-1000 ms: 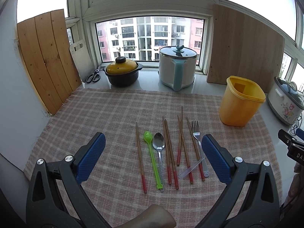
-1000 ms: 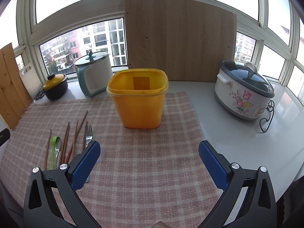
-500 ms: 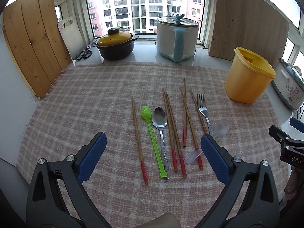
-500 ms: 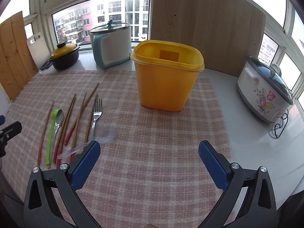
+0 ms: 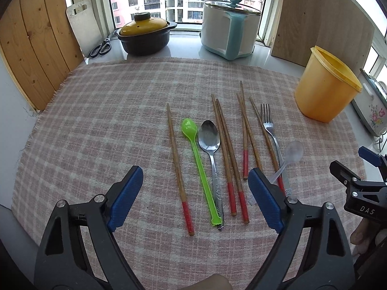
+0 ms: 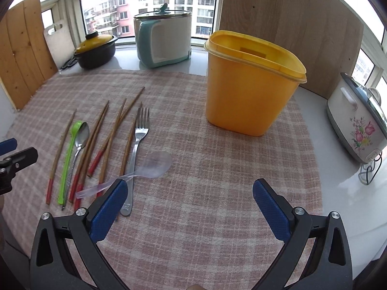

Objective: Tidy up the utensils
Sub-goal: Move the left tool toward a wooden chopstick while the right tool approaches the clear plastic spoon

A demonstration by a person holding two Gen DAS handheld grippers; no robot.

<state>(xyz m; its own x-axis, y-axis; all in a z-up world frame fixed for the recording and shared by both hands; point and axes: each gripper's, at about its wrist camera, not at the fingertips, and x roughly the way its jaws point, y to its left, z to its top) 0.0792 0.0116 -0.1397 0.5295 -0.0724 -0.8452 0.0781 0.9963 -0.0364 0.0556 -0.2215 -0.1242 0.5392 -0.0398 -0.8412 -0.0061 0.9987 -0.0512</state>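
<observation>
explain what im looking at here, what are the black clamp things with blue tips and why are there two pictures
They are two hand-held grippers, one in each of a person's hands, each carrying a wide-angle camera looking along its fingers. One picture is from the left gripper, whose jaws have just been closing a little over the utensils, gripping nothing; the other from the right gripper, open and empty. On the checked cloth lie chopsticks, a green spoon, a metal spoon, a fork and a clear plastic spoon, beside a yellow container.

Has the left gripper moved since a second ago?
Yes. The left gripper has dropped toward the chopsticks on the checked cloth; its jaws have just been closing, nothing between them.
</observation>
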